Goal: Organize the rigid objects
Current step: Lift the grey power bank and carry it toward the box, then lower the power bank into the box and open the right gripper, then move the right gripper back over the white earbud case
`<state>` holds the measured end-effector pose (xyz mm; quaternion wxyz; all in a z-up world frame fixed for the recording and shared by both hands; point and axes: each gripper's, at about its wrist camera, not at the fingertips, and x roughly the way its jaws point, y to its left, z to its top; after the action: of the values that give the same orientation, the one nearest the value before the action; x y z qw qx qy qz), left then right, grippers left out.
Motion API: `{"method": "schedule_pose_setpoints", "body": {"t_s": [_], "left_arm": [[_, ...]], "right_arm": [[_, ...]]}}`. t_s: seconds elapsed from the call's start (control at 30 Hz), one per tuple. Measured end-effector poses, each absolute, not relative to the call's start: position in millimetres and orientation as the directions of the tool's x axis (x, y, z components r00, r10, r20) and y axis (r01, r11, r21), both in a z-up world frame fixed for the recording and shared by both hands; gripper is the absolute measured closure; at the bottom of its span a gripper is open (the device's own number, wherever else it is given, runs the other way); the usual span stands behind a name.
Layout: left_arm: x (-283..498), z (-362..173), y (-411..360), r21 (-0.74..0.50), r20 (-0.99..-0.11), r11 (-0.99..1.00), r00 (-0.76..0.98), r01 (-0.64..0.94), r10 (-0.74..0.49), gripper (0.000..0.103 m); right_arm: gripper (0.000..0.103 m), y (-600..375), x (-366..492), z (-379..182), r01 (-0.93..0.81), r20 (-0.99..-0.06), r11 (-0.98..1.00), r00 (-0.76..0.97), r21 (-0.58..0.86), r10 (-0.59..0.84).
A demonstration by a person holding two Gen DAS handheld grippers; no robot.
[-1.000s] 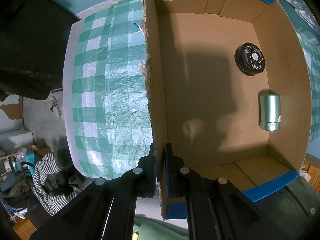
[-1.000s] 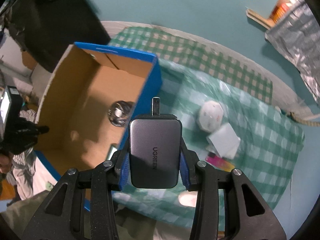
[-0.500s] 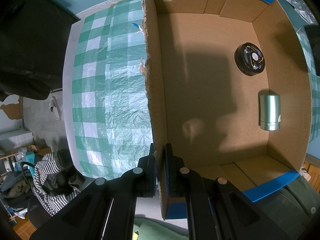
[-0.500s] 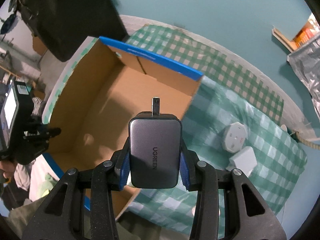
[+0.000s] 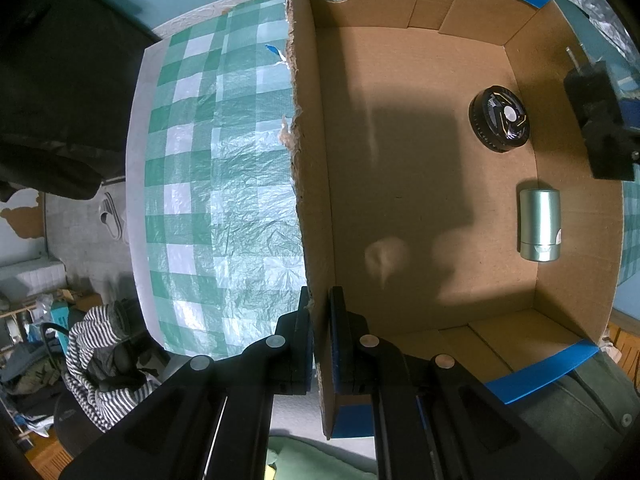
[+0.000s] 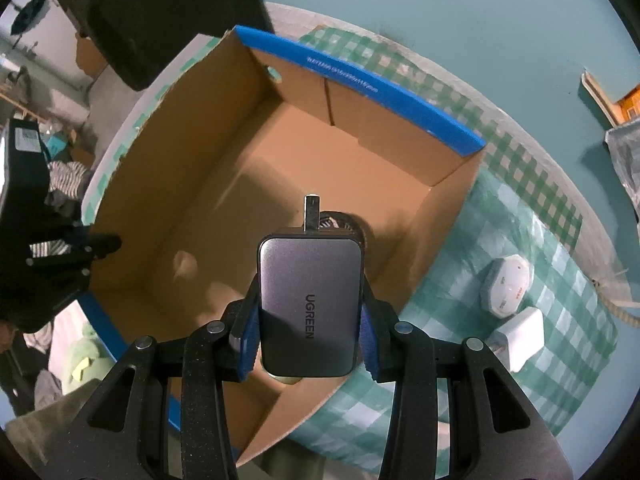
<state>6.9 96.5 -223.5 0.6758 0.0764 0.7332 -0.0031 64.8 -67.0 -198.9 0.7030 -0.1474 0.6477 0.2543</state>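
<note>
My right gripper (image 6: 308, 308) is shut on a grey UGREEN adapter (image 6: 310, 308) with a metal plug sticking forward, held above the open cardboard box (image 6: 360, 120). My left gripper (image 5: 318, 336) is shut on the box's left wall (image 5: 312, 184) near its front corner. Inside the box lie a black round fan (image 5: 500, 120) and a silver-green cylinder (image 5: 539, 224). The right gripper with the adapter (image 5: 596, 116) shows above the box's right wall in the left wrist view. The fan (image 6: 344, 224) is partly hidden behind the adapter.
The box sits on a green-and-white checked tablecloth (image 5: 224, 184). A white round device (image 6: 506, 284) and a white charger block (image 6: 520, 338) lie on the cloth to the right of the box. Striped clothing (image 5: 100, 352) lies beyond the table edge.
My right gripper has moved left with the adapter, from beside the box to over its inside. The left gripper has stayed clamped on the box wall.
</note>
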Motion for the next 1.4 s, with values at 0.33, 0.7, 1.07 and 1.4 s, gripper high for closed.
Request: {"method": "schedule_pose_setpoints", "body": {"t_s": [0.33,0.7,1.07,1.4], "left_arm": [[6.8,-223.6,96.6,0.099,-0.991,0.988,-0.074,0.118,0.108,0.096],[7.0,-224.5,97.7,0.102,-0.991,0.987,-0.073,0.124,0.112,0.096],[6.6,-224.7,97.7,0.1,-0.991,0.987,-0.074,0.129,0.11,0.096],[6.5,-225.9,97.4,0.1,-0.991,0.986,-0.076,0.133,0.111,0.096]], "right_arm": [[0.062,-69.1,69.2,-209.0,-0.51,-0.988,0.853,0.036,0.109,0.148],[0.049,-73.4,72.5,-194.4,-0.494,-0.987,0.866,0.085,0.078,0.138],[0.043,-86.1,67.3,-173.3,-0.474,-0.983,0.878,0.118,0.067,0.139],[0.042,-117.3,64.3,-153.9,-0.415,-0.981,0.908,0.153,0.047,0.12]]}}
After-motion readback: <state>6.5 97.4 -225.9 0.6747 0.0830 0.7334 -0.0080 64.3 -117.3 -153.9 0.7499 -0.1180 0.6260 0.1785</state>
